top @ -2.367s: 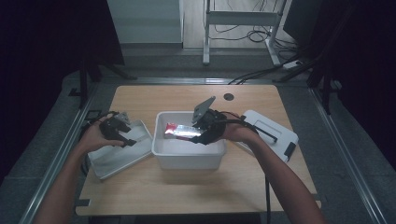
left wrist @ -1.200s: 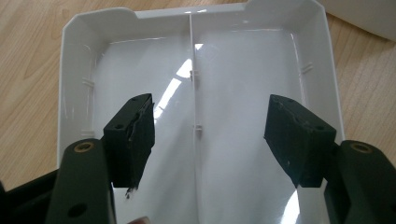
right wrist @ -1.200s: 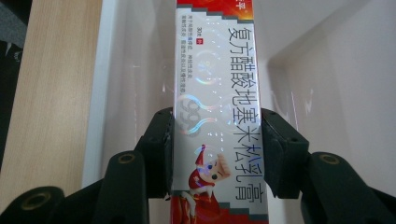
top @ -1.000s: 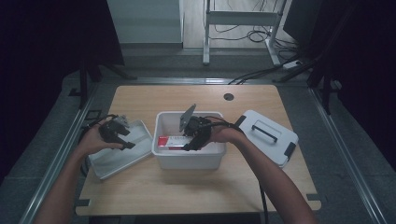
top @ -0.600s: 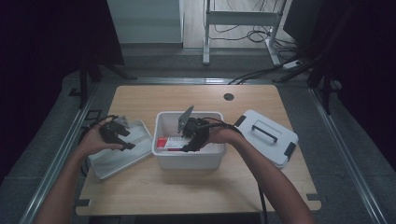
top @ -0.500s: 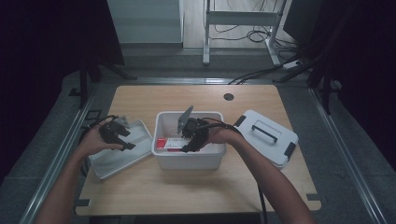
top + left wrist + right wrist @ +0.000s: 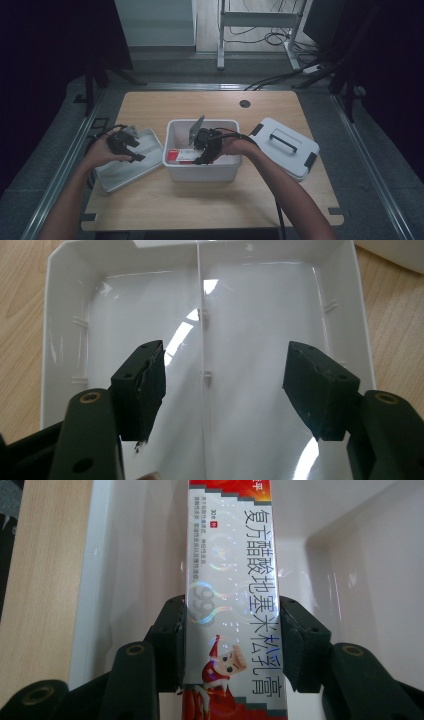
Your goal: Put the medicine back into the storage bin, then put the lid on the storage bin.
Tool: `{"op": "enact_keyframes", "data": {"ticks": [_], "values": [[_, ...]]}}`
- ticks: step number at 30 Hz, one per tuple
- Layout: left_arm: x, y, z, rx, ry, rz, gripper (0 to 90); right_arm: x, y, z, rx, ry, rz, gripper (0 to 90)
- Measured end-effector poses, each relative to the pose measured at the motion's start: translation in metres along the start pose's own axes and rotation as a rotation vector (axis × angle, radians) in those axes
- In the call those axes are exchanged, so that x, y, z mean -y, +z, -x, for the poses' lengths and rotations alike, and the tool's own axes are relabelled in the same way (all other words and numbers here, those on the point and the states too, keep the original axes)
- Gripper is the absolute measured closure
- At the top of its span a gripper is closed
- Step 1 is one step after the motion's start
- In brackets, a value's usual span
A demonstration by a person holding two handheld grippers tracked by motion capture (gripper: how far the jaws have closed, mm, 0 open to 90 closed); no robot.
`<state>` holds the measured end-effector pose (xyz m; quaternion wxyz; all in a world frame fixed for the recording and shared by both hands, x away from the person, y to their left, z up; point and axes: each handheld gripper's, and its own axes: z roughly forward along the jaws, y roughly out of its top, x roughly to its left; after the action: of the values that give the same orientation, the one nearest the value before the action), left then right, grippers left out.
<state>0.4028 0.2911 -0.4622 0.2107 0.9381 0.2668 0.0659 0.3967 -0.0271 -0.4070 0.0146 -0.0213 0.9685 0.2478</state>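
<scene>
A long red and silver carton (image 7: 232, 580) printed with Chinese text lies lengthwise between my right gripper's (image 7: 232, 645) pads, which press on its two sides. In the high view the carton (image 7: 181, 155) sits low inside the white bin (image 7: 200, 174), and the right gripper (image 7: 202, 152) reaches down into the bin from its right side. My left gripper (image 7: 132, 150) hovers over the white divided tray (image 7: 120, 172) to the left of the bin. In the left gripper view the left gripper (image 7: 227, 390) stands open with nothing between its pads, above the tray's centre rib (image 7: 200, 315).
The bin's white lid (image 7: 285, 147) with a dark handle lies on the wooden table (image 7: 210, 205) to the right of the bin. A round cable hole (image 7: 244, 103) is at the table's far side. A cable trails from the right hand off the front edge.
The right gripper has carried the carton down and to the left, from above the bin's right part into the bin. Over the last second it hardly moves. The left gripper stays over the tray.
</scene>
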Motion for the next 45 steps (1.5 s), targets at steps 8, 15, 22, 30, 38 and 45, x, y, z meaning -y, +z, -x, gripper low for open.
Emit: {"op": "enact_keyframes", "data": {"ticks": [8, 15, 22, 30, 38, 45], "values": [[0.0, 0.001, 0.0, 0.004, 0.003, -0.003, 33.4, 0.003, 0.007, 0.005, -0.013, 0.042, -0.033, 32.6], [0.001, 0.001, 0.0, 0.002, 0.0, -0.007, 33.4, 0.005, -0.001, 0.005, 0.012, 0.06, -0.016, 30.5], [0.001, 0.0, 0.0, 0.002, -0.002, -0.006, 33.4, 0.01, -0.019, 0.007, 0.065, 0.101, 0.052, 31.6], [0.002, -0.004, 0.0, -0.01, -0.003, -0.005, 33.5, 0.017, -0.05, -0.001, 0.123, 0.155, 0.179, 34.2], [0.003, -0.004, -0.003, -0.023, -0.043, -0.03, 38.7, 0.022, -0.064, -0.011, 0.146, 0.158, 0.188, 33.5], [0.005, 0.006, -0.011, -0.027, -0.069, -0.088, 52.8, 0.025, -0.072, -0.018, 0.161, 0.156, 0.217, 34.0]]}}
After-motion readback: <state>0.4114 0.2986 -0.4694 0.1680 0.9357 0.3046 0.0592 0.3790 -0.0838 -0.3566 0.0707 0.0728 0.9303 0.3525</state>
